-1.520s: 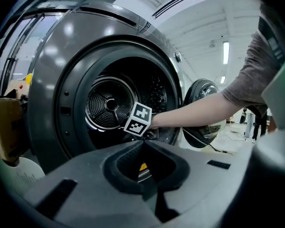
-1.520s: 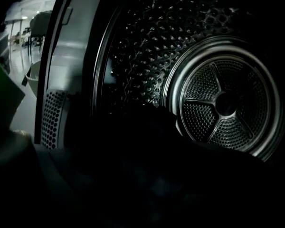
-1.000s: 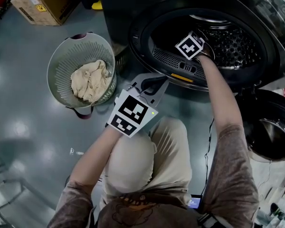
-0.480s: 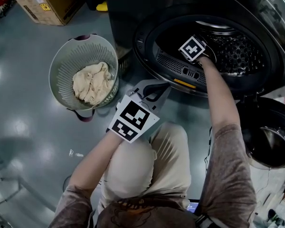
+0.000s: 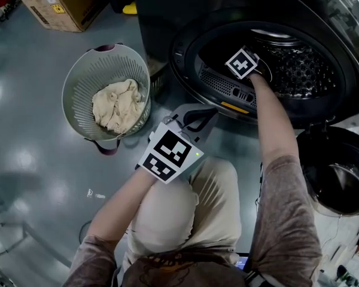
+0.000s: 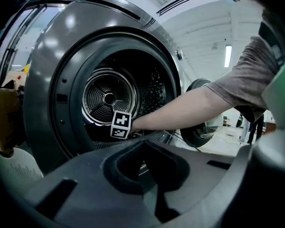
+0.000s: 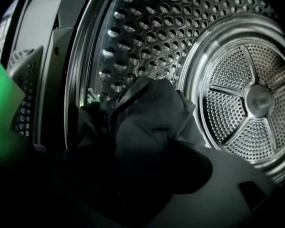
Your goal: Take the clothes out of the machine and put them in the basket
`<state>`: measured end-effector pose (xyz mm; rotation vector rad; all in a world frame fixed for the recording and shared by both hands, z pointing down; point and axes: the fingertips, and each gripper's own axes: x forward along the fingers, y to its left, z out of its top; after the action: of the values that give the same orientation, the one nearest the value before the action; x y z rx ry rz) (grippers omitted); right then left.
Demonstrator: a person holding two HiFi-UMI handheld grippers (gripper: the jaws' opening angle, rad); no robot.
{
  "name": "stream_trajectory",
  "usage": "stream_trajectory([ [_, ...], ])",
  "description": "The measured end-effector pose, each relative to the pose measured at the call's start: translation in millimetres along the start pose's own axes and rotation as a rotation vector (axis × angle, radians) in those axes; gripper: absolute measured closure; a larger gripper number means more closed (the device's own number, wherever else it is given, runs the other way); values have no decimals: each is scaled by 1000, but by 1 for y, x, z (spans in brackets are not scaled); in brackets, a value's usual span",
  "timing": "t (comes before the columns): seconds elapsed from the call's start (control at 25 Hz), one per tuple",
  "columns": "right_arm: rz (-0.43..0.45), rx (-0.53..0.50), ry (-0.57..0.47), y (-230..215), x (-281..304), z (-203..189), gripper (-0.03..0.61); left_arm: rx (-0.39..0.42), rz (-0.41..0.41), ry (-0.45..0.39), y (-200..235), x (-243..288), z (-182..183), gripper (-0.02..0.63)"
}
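A dark garment lies crumpled on the floor of the perforated drum. My right gripper points down at it inside the machine. Its jaws are closing with the cloth bulging between them, and no firm pinch shows. In the head view only its marker cube and the forearm are visible. My left gripper hangs shut and holds nothing in front of the machine's opening, above my knee. The round grey basket stands on the floor to the left with a cream cloth in it.
The machine's round door hangs open at the right, by my right elbow. A cardboard box sits on the floor at the top left. The floor around the basket is glossy grey.
My right gripper has sunk a little deeper into the drum toward the dark garment. The left gripper has stayed where it was.
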<state>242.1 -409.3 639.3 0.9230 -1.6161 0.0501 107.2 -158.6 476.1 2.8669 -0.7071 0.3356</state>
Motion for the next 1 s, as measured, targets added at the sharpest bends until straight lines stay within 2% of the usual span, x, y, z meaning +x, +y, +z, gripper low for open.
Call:
stream_trajectory([
  [0.12, -17, -7, -20, -3, 0, 6, 284, -8, 5, 0, 2, -2, 0, 607],
  [0.28, -58, -80, -53, -4, -4, 20, 356, -9, 5, -1, 2, -3, 0, 607],
  [0.52, -96, -139, -68, -3, -5, 25, 417, -13, 9, -6, 1, -5, 1, 607],
  [0.72, -120, -162, -58, -3, -15, 26, 443, -23, 26, -16, 4, -8, 3, 607],
  [1.0, -191, -178, -108, -9, -48, 34, 448, -12, 50, -29, 4, -11, 7, 607],
])
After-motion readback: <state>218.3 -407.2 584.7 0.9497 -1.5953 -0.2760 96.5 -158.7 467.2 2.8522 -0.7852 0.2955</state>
